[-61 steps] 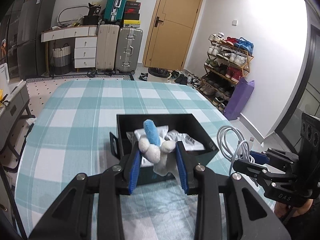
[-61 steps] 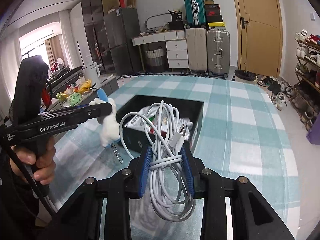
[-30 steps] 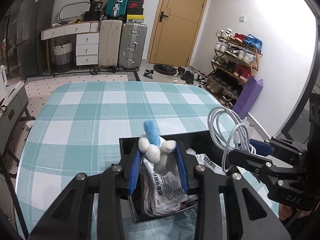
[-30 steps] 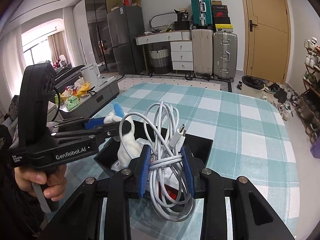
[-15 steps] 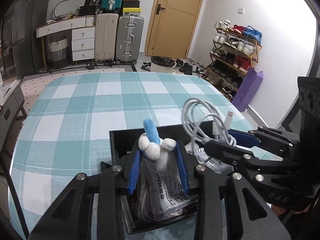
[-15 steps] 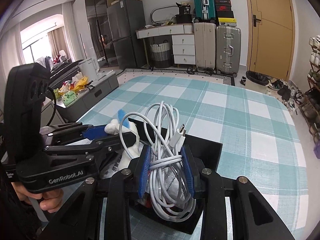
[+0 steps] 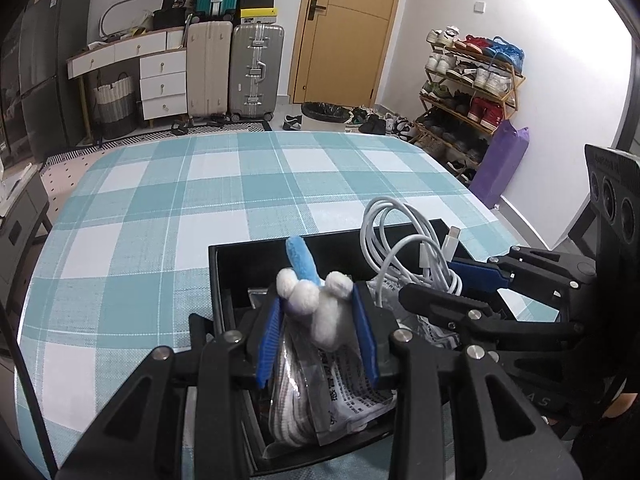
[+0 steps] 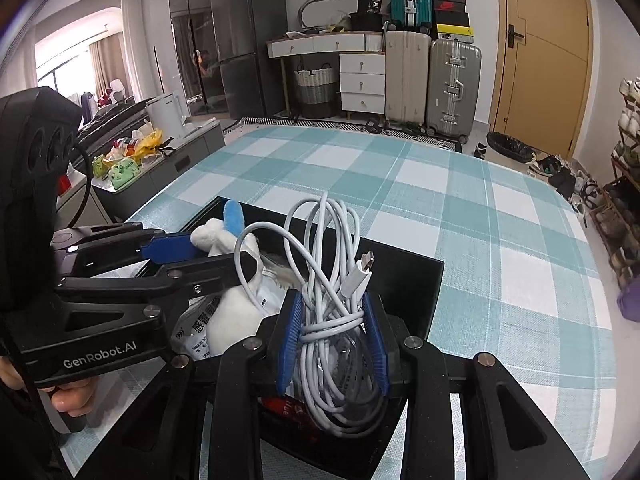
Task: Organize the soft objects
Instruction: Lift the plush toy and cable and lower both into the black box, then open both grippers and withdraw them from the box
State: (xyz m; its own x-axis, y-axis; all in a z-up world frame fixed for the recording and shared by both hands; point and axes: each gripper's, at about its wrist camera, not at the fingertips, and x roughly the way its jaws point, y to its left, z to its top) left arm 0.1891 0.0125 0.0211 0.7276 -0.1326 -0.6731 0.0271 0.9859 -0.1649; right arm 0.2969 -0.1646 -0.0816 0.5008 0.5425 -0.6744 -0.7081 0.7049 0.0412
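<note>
Left wrist view: the left gripper (image 7: 318,320) is clamped on a small white plush toy (image 7: 320,312) with a blue ear, its blue pads pressing the toy's sides, and holds it just above the open black box (image 7: 224,276) that sits on the teal-and-white checked tablecloth (image 7: 160,208). Beneath the toy, inside the box, lies a clear printed packet (image 7: 344,380). To the right, the right gripper (image 7: 452,284) reaches in over the same box, closed on a bundled white charging cable (image 7: 404,252). In the right wrist view the right gripper (image 8: 332,328) pinches the coiled cable (image 8: 328,280) at its wrapped middle, loops standing above the pads and hanging below into the box (image 8: 404,276); the USB plug (image 8: 360,272) points up. The left gripper (image 8: 200,256) comes in from the left with the plush toy (image 8: 224,236), and a hand (image 8: 72,400) grips its handle.
</note>
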